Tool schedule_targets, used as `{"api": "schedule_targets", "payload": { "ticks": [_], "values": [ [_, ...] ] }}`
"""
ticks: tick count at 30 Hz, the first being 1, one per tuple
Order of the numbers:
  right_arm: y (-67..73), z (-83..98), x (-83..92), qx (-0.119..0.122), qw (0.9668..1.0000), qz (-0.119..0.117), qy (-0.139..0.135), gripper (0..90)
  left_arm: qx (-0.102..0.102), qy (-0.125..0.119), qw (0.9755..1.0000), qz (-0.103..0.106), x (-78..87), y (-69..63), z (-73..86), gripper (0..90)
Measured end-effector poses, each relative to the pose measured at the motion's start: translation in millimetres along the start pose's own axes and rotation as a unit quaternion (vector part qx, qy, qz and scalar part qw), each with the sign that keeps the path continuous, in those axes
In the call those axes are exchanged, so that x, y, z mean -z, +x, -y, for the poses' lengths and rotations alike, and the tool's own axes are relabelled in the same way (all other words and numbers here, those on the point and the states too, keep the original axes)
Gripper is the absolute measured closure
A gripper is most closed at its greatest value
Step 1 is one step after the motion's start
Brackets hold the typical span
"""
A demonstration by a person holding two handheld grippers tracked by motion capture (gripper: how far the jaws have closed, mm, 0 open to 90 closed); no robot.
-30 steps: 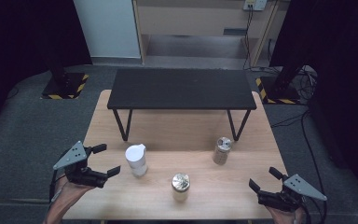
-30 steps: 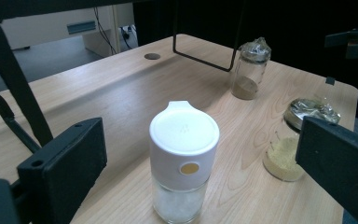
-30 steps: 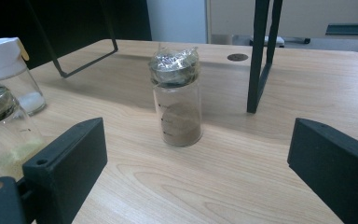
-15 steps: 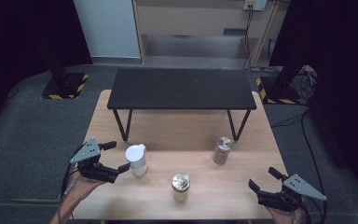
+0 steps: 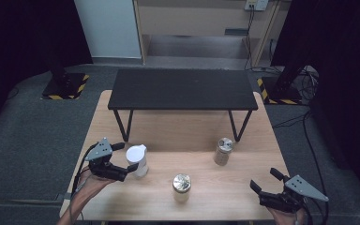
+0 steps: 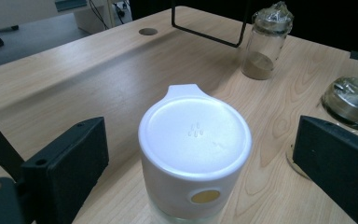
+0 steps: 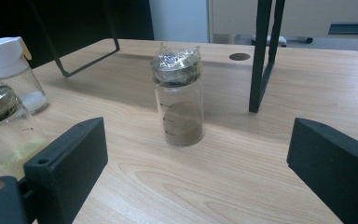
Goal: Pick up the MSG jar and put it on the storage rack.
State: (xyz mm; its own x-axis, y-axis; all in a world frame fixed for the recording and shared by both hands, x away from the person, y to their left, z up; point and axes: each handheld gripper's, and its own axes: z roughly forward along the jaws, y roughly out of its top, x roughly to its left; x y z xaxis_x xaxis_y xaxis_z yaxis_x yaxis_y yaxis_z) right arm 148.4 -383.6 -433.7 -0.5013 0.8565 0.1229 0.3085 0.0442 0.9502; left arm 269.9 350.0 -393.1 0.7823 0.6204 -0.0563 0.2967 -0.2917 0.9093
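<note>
The left gripper (image 5: 122, 160) is seen at the near left of the wooden bench (image 5: 183, 131) in the high view, brought right up to the white-capped jar (image 5: 137, 160). Its fingers (image 6: 65, 163) are spread wide, 1 on each side of the jar, and have just been closing a little; in the left gripper view a gap is seen between each pad and the jar's white cap, so nothing is gripped yet. The white-capped jar (image 6: 195, 154) is stood upright on the bench between those 2 fingers, its pouring lip turned away from the camera and a small yellow spot showing on the near wall of the cap.

Over on the near right, the right gripper (image 5: 266, 182) is held low by the bench edge, well apart from every jar. Its fingers (image 7: 70, 158) are wide open and empty, with bare wood between them.

2 more jars are stood on the bench. The foil-topped jar (image 5: 181, 187) is placed near the front, between the 2 grippers, just right of the white-capped one. The brown-powder jar (image 5: 222, 151) is set farther back, near the right legs of the black stand (image 5: 183, 89); in the right gripper view this jar (image 7: 178, 95) is seen ahead of the open fingers, upright, with a layer of brown powder at its bottom and crinkled film over its mouth.
</note>
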Motion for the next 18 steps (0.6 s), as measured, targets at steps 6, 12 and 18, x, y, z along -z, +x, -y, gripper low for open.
{"api": "schedule_targets", "payload": {
  "ticks": [6, 12, 18],
  "values": [
    [-0.2, 0.2, 0.2, 0.000, 1.0000, 0.000, -0.001, 5.8, 0.004, 0.000, 1.0000, 0.001, -8.0, 2.6, 3.8, 4.4],
    [-0.2, 0.4, 0.5, -0.001, 1.0000, 0.000, -0.001, 5.8, -0.003, 0.003, 1.0000, 0.002, -15.5, 2.8, 6.7, 9.1],
    [-0.4, 0.4, 0.5, -0.001, 1.0000, -0.001, -0.001, 5.9, 0.004, 0.000, 1.0000, 0.001, -21.9, 4.2, 13.7, 10.8]
  ]
}}
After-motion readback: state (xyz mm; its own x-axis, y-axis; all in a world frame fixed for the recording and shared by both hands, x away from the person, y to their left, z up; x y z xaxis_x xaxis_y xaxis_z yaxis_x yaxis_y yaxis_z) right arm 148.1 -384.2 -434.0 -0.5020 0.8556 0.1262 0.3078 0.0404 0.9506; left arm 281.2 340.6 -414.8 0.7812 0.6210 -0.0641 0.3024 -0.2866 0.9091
